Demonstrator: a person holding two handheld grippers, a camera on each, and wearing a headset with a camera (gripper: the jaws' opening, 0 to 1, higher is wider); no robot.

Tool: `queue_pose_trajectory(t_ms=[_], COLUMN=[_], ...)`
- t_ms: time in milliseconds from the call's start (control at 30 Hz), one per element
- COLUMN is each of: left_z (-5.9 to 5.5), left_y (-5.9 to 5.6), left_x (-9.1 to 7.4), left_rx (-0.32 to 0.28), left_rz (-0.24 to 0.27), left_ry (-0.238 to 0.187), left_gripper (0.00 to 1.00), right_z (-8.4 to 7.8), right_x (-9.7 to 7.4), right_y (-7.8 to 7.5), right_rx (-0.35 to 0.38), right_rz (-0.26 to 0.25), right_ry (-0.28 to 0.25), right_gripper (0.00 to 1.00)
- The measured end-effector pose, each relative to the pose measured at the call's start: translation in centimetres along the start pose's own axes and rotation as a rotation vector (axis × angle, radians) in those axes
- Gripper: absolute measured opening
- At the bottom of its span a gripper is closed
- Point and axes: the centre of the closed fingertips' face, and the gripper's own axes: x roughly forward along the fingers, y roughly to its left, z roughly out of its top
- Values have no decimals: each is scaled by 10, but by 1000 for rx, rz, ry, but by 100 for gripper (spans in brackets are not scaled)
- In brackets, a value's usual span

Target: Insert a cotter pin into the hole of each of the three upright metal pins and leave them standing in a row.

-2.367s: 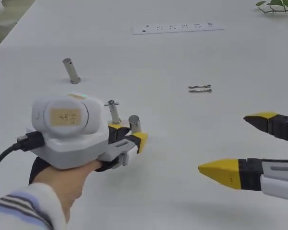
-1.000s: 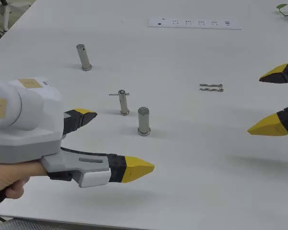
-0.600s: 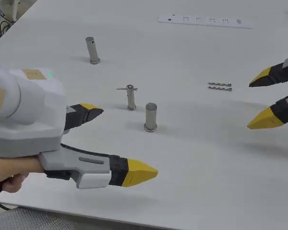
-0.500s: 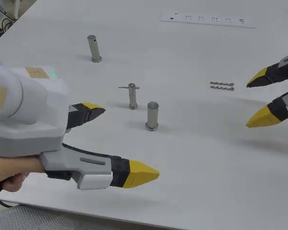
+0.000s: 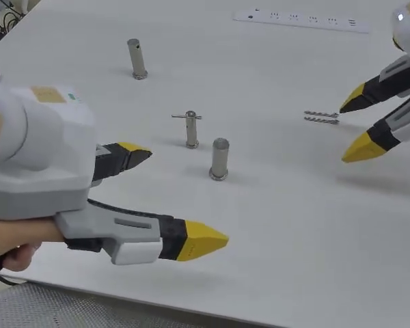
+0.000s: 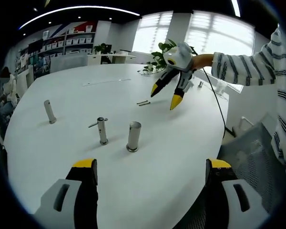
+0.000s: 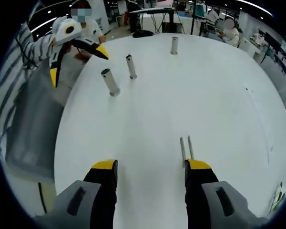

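Cotter pins (image 5: 321, 117) loose on the counter (image 5: 294, 225), just ahead of the right gripper (image 5: 344, 134), fingers spread — seemingly fetching one for a bare metal pin (image 5: 219, 159); next: lower, pinch one alone; left gripper (image 5: 187, 196) likewise spread.

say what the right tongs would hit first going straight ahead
Likely the two loose cotter pins, lying just ahead of the open right tongs by one jaw; depth is unclear.

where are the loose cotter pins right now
In the head view the two loose cotter pins lie side by side on the table at right, just ahead of the right tool.
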Motion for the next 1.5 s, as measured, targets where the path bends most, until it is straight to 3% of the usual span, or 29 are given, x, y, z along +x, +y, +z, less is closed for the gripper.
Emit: queue_pose_trajectory(t_ms=[267, 400, 1067, 1433, 1500], left_z=[-6, -11, -16, -20, -22], left_y=[2, 3, 9, 8, 8], left_x=[2, 3, 8, 11, 12], left_rx=[-36, -45, -63, -78, -79], left_rz=[8, 12, 26, 31, 32], left_ry=[2, 14, 29, 39, 44], left_gripper=[89, 89, 86, 85, 85], right_z=[-2, -1, -12, -12, -12], right_x=[12, 17, 28, 28, 28], right_y=[-13, -13, -29, -49, -48], right_rx=[-17, -11, -45, -52, -47], right_rz=[2, 24, 32, -31, -29], right_ry=[48, 51, 147, 172, 173], right_gripper=[51, 45, 40, 18, 18])
